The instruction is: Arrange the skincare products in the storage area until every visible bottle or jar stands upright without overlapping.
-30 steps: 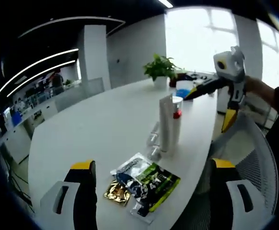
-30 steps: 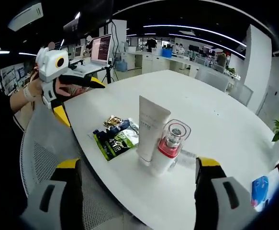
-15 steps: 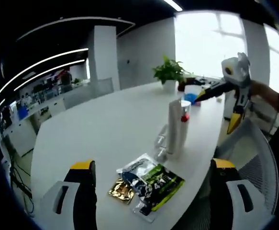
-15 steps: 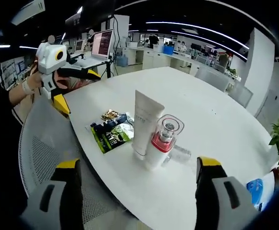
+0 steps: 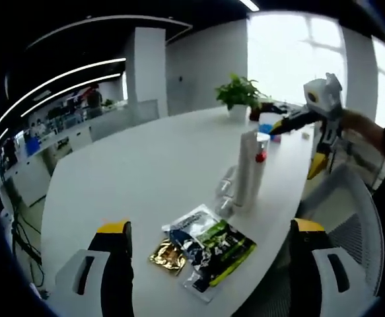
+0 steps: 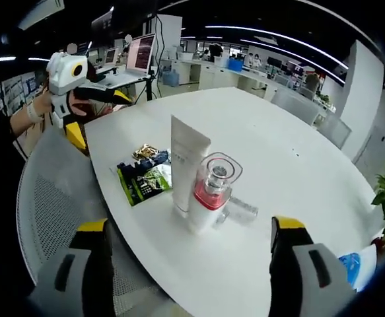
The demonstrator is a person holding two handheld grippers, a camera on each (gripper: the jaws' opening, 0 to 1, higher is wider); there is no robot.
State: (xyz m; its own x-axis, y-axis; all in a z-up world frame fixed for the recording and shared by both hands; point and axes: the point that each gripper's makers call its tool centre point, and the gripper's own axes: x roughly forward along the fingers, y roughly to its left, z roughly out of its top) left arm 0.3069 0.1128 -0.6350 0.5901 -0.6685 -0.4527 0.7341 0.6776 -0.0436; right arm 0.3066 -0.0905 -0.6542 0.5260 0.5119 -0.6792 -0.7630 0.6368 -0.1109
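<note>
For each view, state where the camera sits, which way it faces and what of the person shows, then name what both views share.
Left gripper view: rides the left gripper, looking along the white table toward bright windows; the right gripper and a hand enter at right.
Right gripper view: rides the right gripper, facing across the table into the office; the left gripper, hand-held, enters at upper left.
Shared: upright white tube, red-collared bottle, clear bottle lying down, sachets. Both jaw pairs stand wide apart.

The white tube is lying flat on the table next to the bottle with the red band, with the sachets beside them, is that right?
Not quite. The white tube is standing upright on its cap, not lying flat; the right gripper view shows it plainly. The rest holds: it is next to the bottle with the red band, and the sachets lie beside them on the table.
</note>
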